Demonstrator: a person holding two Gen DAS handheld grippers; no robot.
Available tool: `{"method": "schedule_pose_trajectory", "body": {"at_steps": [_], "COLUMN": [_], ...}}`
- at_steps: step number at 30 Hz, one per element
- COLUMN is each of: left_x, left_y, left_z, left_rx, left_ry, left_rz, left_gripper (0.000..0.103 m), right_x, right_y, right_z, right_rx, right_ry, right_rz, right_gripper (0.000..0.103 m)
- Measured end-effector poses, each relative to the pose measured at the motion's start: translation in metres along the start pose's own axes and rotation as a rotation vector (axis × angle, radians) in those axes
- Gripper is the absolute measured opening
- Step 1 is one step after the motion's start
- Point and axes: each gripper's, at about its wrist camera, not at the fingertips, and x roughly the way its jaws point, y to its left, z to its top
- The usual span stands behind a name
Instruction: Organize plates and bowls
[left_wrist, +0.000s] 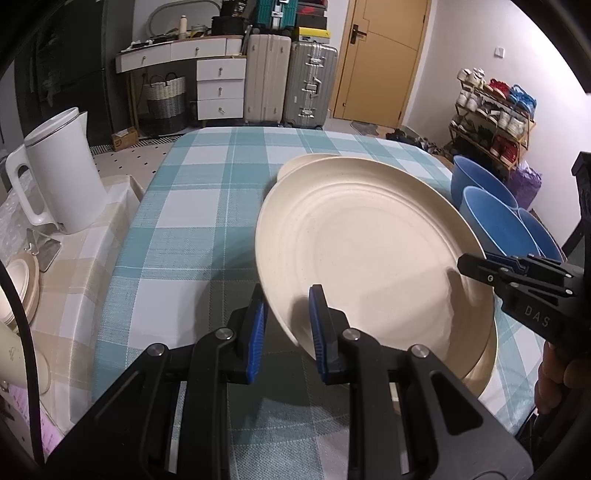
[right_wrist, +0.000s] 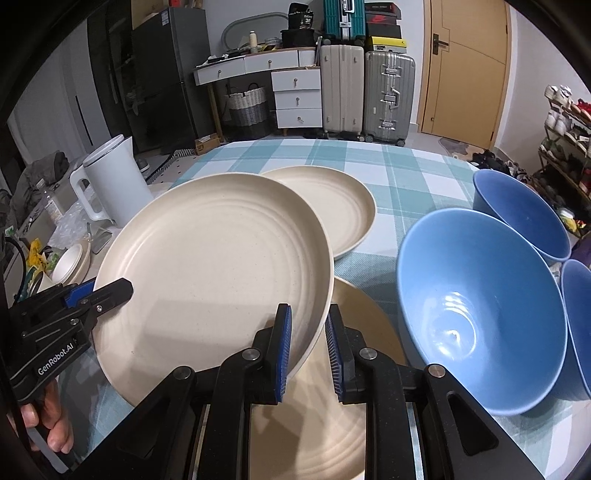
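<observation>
Left tongs (left_wrist: 288, 328) and right tongs (right_wrist: 308, 347) both clamp opposite rims of round cream ridged plate (right_wrist: 214, 266), tilted above matching plate (right_wrist: 354, 369) below for stacking.

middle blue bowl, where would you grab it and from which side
Grip the middle blue bowl by its thin rim on the near edge, one finger inside and one outside, coming from above. Its wall flares too wide to span, and the neighbouring bowls crowd its far and right sides.

Left claw (left_wrist: 288, 325) and right claw (right_wrist: 308, 347) clamped, angled downward.
</observation>
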Motion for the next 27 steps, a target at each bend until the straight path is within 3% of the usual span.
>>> {"method": "schedule_pose_trajectory", "body": {"at_steps": [27], "left_x": [0.013], "left_y": [-0.040], "left_z": [-0.015], "left_rx": [0.163], "left_ry": [0.083], "left_rz": [-0.039], "left_gripper": [0.020], "right_x": [-0.016], "right_y": [-0.022], "right_z": [-0.039], "right_rx": [0.057], "right_ry": [0.045], "right_rz": [-0.067], "right_gripper": [0.020]}}
